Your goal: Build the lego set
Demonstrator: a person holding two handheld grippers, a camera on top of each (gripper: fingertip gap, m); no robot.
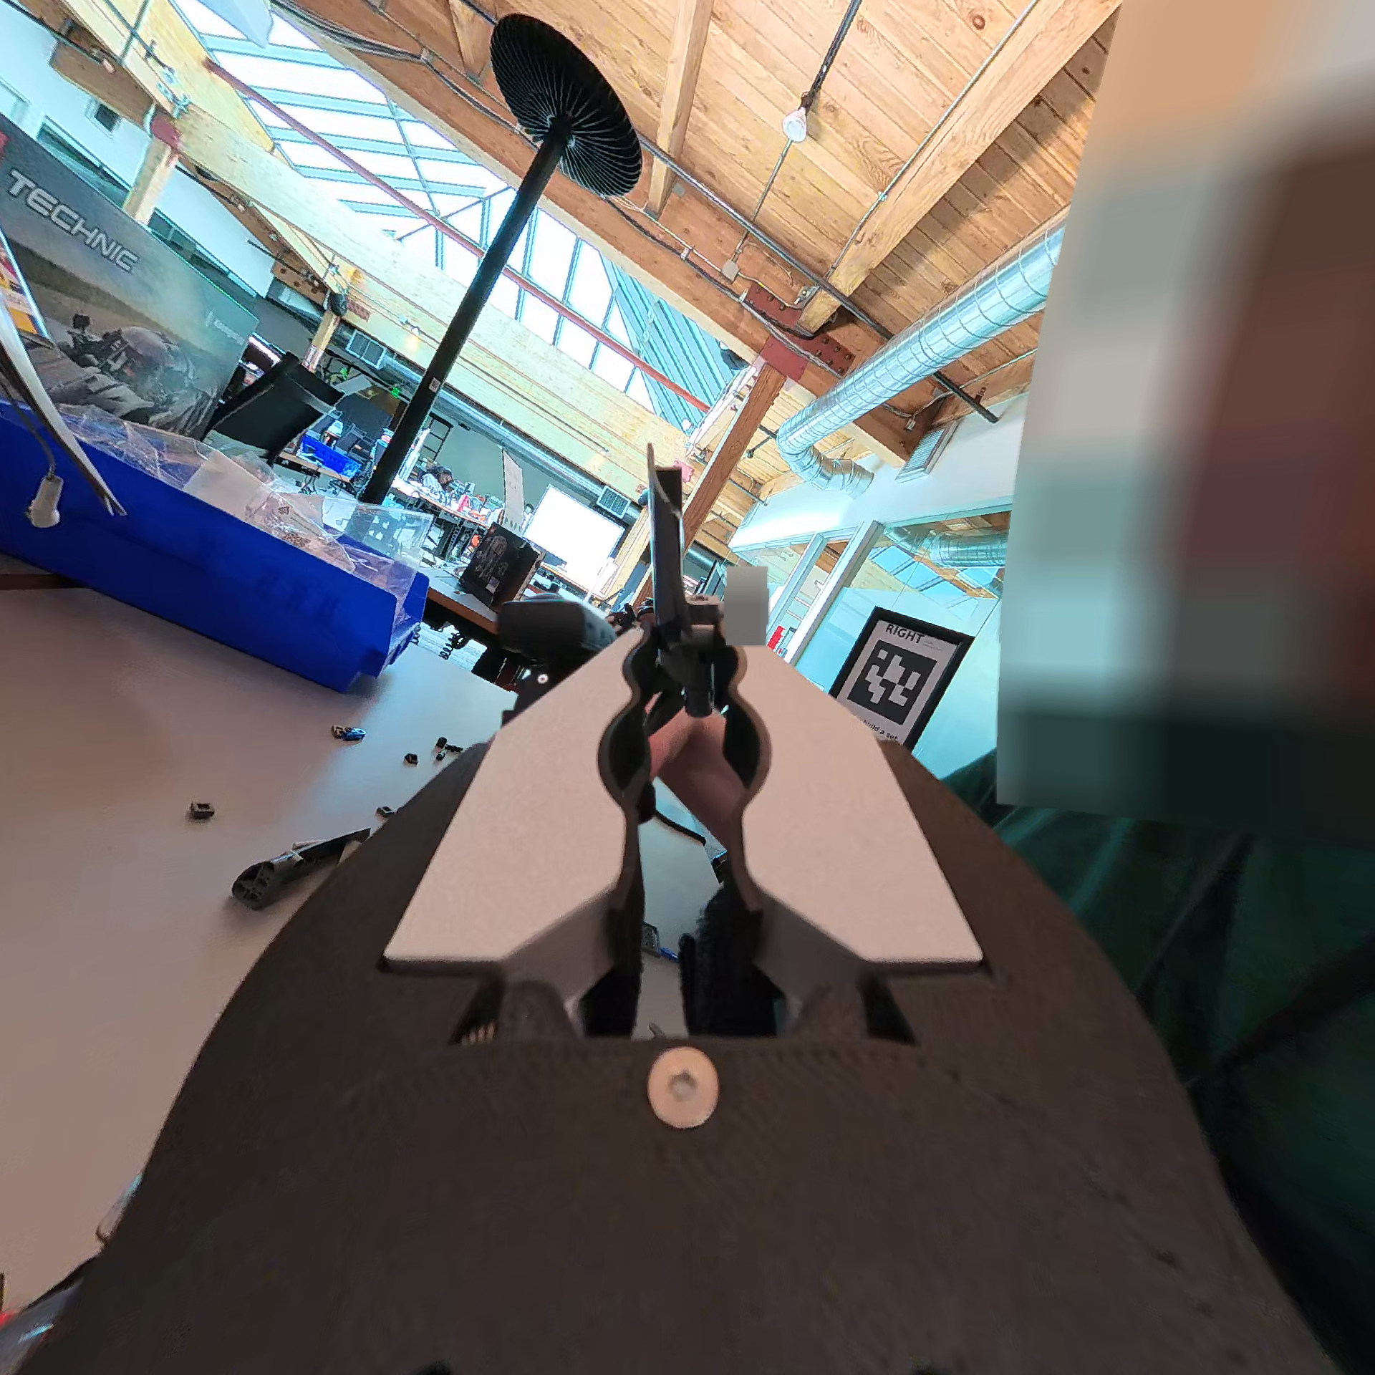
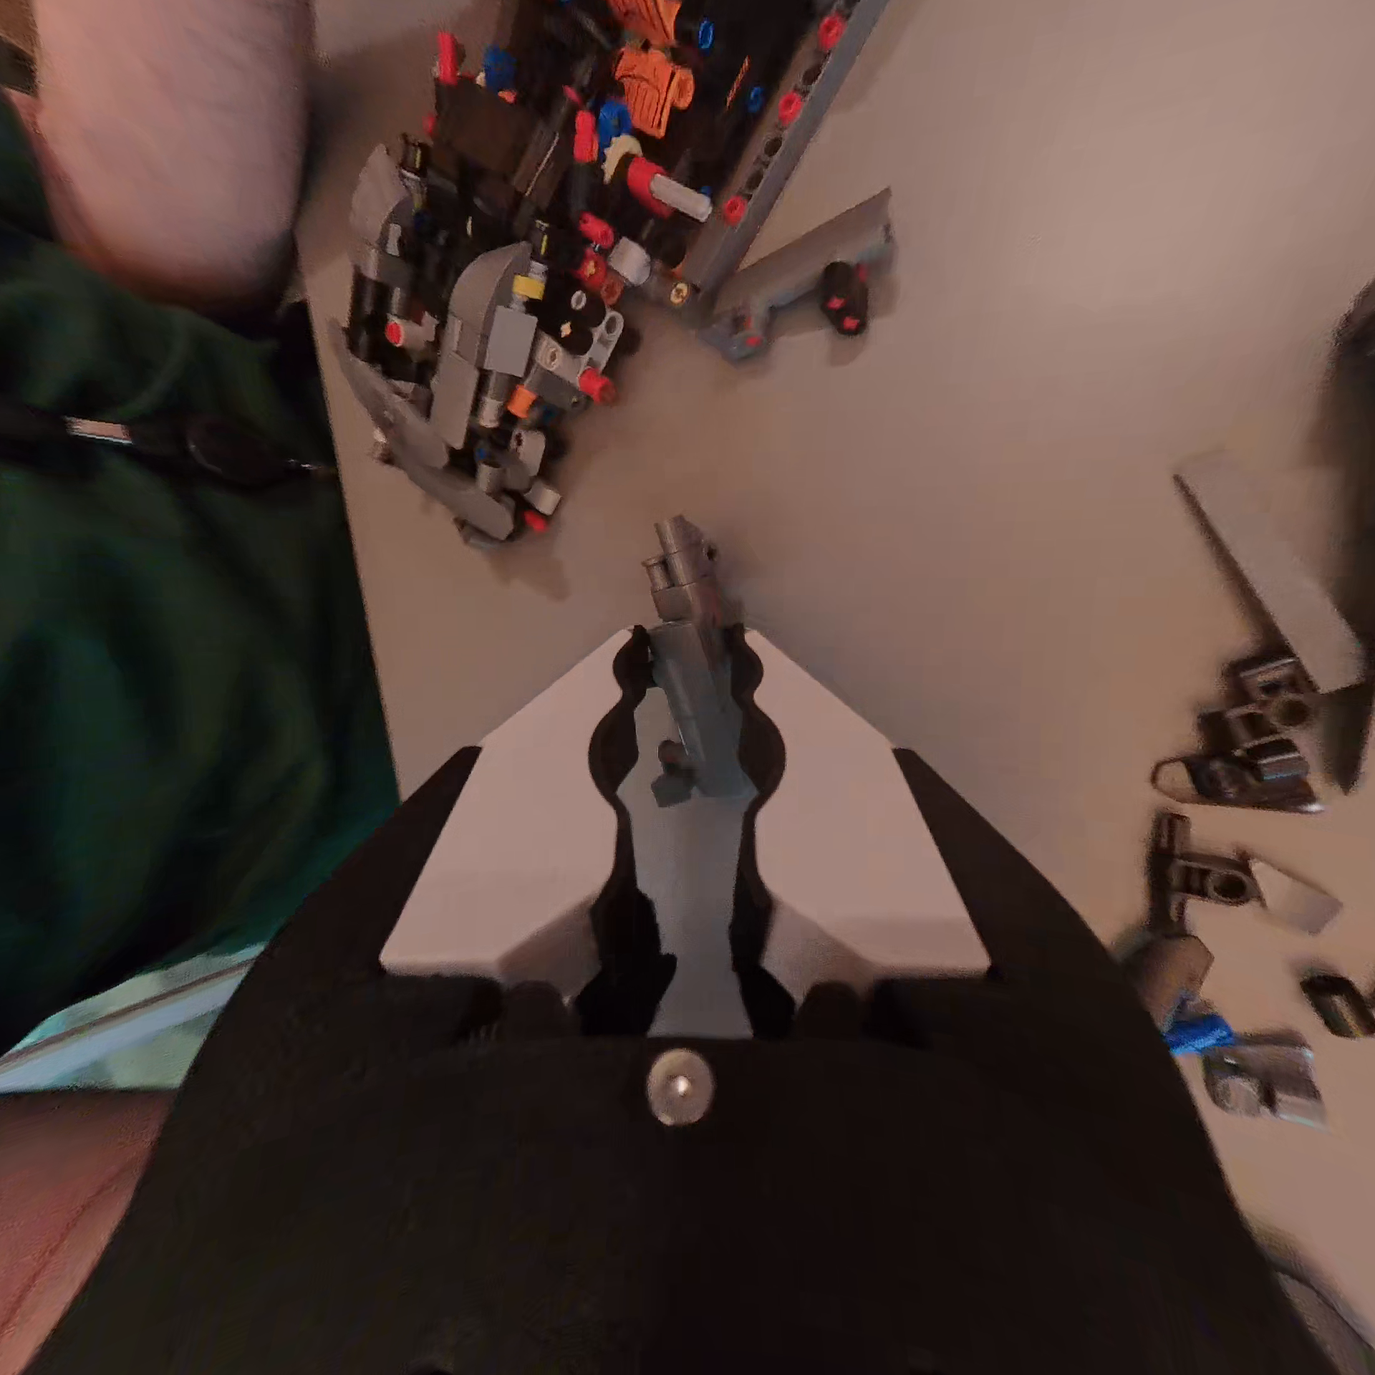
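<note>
My left gripper (image 1: 683,655) is shut on a dark grey lego part (image 1: 681,595) with a thin blade that sticks up past the fingertips; it is raised and tilted up toward the ceiling. My right gripper (image 2: 688,647) is shut on a small grey lego sub-assembly (image 2: 688,670) and holds it above the white table (image 2: 967,372). The large partly built lego model (image 2: 506,283), grey and black with red, blue and orange pins, lies on the table ahead and to the left of the right gripper.
A grey panel piece (image 2: 803,283) lies beside the model. Several grey sub-assemblies (image 2: 1250,729) lie at the right. In the left wrist view, a blue bin (image 1: 208,550) with plastic bags, a set box (image 1: 111,297), loose small parts (image 1: 297,867). A person in green (image 2: 149,670) sits close by. The left gripper's tips are roughly 25 centimeters from the right gripper's.
</note>
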